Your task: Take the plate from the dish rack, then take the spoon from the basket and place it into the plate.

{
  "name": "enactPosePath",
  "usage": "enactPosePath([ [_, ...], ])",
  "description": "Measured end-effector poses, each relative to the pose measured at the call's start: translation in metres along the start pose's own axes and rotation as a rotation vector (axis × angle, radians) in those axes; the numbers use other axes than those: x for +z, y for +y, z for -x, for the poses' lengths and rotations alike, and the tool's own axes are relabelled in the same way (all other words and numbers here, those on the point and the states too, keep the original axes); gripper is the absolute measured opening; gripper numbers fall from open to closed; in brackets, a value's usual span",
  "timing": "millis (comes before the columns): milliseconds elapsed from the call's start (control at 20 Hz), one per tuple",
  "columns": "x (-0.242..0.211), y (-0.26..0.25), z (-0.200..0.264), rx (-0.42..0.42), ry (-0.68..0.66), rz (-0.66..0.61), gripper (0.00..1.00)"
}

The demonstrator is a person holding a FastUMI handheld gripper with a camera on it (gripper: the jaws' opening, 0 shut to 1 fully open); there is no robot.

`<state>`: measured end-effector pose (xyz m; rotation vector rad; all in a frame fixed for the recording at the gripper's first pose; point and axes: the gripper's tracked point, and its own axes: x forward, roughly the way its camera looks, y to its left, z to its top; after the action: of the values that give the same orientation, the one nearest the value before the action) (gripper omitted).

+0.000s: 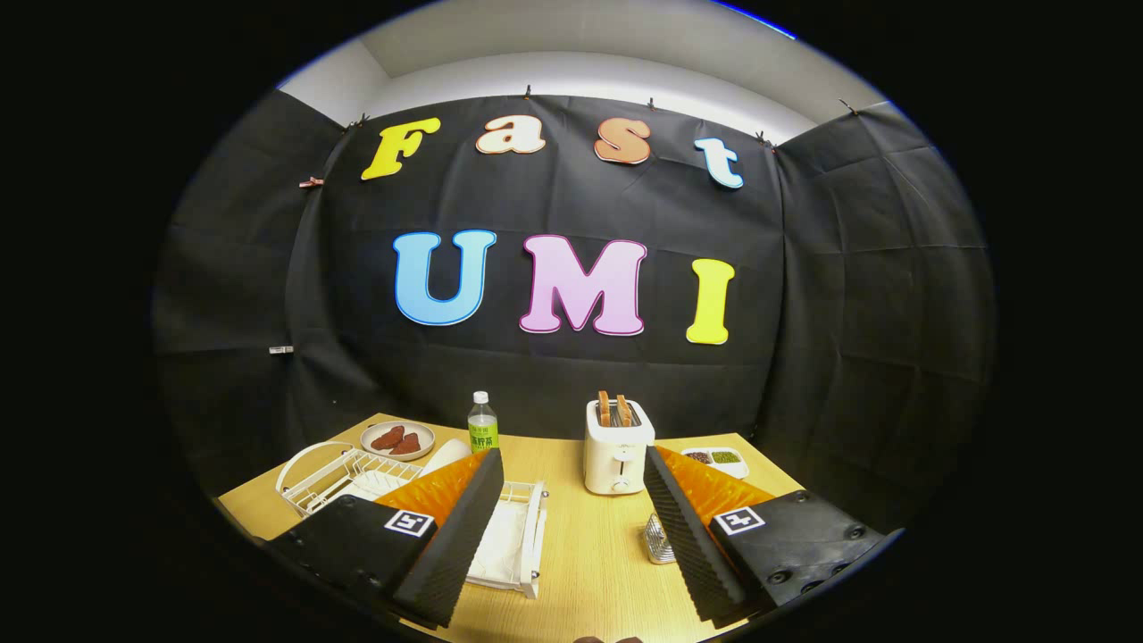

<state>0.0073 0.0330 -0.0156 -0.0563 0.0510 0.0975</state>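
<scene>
We hover above a wooden table point(580, 536) with the gripper point(571, 487) spread wide and holding nothing, its fingers framing bare tabletop. The white wire dish rack point(344, 473) sits beyond and partly behind the left finger, and a pale curved edge we take for the plate point(444, 457) rises from it just above that finger's tip, though most of it is hidden. Straight ahead, beyond the fingers, stands a white toaster point(617, 451) with toast in its slots. A small metal mesh basket point(659, 540) peeks out beside the right finger; we cannot make out the spoon in it. Farther back are a green-labelled bottle point(482, 422), a dish of brown food point(397, 439) and a small divided tray point(714, 459). We judge the plate pickup is not yet begun: we should swing left, line the open jaws across the plate's rim, and lift it straight up so it clears the wires without dragging the rack.
</scene>
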Motion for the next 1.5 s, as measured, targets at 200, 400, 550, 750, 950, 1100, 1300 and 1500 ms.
enactPosePath([
  [200,-0.002,0.016,-0.029,0.04,0.059,0.004,0.98],
  [400,0.004,0.031,-0.064,0.043,0.099,0.018,0.98],
  [550,0.007,0.052,-0.087,0.097,0.14,0.027,0.98],
  [750,-0.002,0.08,-0.114,0.154,0.244,-0.017,0.98],
  [950,-0.031,0.103,-0.142,0.179,0.352,0.011,0.98],
  [1100,-0.063,0.121,-0.144,0.21,0.49,0.005,0.98],
  [1300,-0.095,0.133,-0.145,0.197,0.628,-0.041,0.98],
  [1500,-0.127,0.14,-0.148,0.174,0.76,-0.098,0.97],
])
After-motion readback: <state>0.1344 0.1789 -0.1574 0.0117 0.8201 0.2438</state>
